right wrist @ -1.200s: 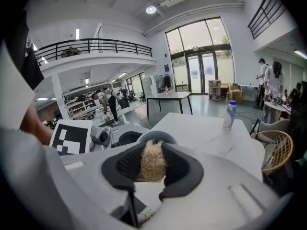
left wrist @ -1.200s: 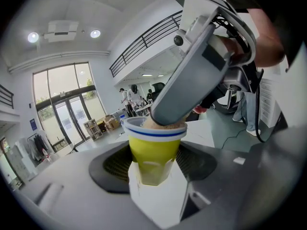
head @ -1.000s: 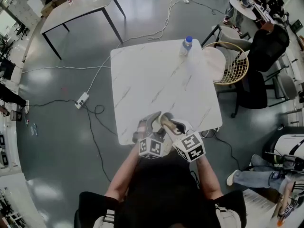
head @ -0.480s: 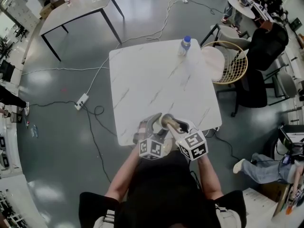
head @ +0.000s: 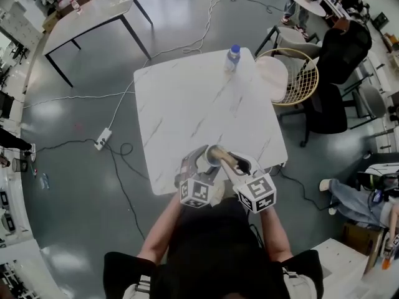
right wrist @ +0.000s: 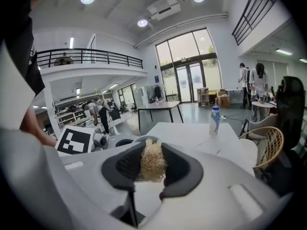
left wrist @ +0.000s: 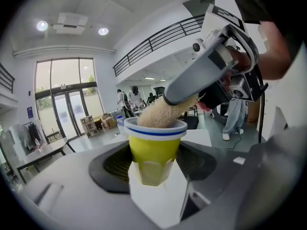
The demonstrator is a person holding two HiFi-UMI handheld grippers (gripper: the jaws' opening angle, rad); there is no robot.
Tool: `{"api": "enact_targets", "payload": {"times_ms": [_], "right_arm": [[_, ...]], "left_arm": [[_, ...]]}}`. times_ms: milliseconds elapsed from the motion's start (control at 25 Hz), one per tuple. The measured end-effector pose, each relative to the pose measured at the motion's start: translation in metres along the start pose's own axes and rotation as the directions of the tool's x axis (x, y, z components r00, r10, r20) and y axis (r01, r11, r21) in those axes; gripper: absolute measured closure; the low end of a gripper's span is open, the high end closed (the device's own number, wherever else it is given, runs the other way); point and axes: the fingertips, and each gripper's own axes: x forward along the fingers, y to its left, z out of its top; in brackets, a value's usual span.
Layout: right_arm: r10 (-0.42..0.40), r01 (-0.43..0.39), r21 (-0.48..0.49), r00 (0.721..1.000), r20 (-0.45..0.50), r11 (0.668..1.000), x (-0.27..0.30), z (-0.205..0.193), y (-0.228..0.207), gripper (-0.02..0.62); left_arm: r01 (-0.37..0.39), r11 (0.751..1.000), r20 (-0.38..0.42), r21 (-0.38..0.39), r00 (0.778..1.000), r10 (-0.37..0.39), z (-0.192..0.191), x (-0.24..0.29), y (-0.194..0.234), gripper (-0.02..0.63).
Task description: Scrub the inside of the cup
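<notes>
Fingers (left wrist: 111,169) of L gripper (left wrist: 153,169): wide apart but clamped on yellow cup (left wrist: 152,150), held upright at near edge of tabletop (head: 199,104). R gripper (right wrist: 152,169) fingers pinched on fibrous scrubber (right wrist: 152,159), its tip down inside cup mouth. Step in hand: prob. scrubbing interior. Next: twist & plunge scrubber vs. walls, w/ cup steady.

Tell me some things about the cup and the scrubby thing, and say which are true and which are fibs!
The left claw grips a yellow cup. True.
The bottle has a red cap. False: it is blue.
The bottle stands upright on the table. True.
The scrubber lies on the table. False: the right claw holds it, its end dipped in the cup.
</notes>
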Motion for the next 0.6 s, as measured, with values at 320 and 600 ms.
{"api": "enact_targets", "payload": {"times_ms": [320, 600], "right_arm": [[-0.057, 0.057, 0.002, 0.988, 0.142, 0.998, -0.016, 0.022, -0.024, 0.488], [-0.174, 0.166, 0.056, 0.965, 0.197, 0.985, -0.024, 0.024, -0.058, 0.488]], "left_arm": [[0.003, 0.999, 0.033, -0.052, 0.999, -0.001, 0.005, 0.017, 0.008, 0.313], [0.012, 0.989, 0.066, -0.146, 0.998, -0.003, 0.004, 0.03, 0.021, 0.311]]}}
